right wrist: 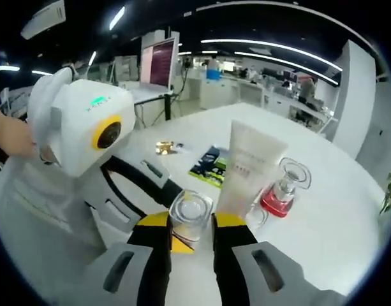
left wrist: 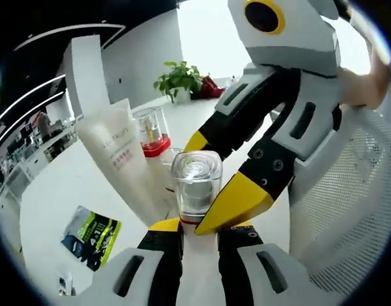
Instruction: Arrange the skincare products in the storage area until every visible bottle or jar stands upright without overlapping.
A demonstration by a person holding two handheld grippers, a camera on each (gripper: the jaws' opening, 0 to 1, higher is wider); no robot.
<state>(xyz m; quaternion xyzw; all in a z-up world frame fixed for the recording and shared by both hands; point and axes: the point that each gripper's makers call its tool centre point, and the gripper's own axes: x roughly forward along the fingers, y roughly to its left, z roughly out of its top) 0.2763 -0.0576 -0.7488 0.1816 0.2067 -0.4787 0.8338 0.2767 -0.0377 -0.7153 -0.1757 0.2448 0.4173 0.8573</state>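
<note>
Clear bottle [left wrist: 195,185] pinched between both tools: left tool [left wrist: 198,224], right tool [right wrist: 190,223], each closed on it.

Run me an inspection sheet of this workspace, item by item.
Surface: white table, round edge.
Job's things: clear-capped bottle upright between both tongs; white tube upright beside it; red-based bottle upright behind.
Clutter: dark packet lying flat; small gold item; potted plant.
Grippers: left tongs and right tongs both close around the clear-capped bottle.
Cables: nothing seen.
Surroundings: open office, monitor, white mesh chair.
</note>
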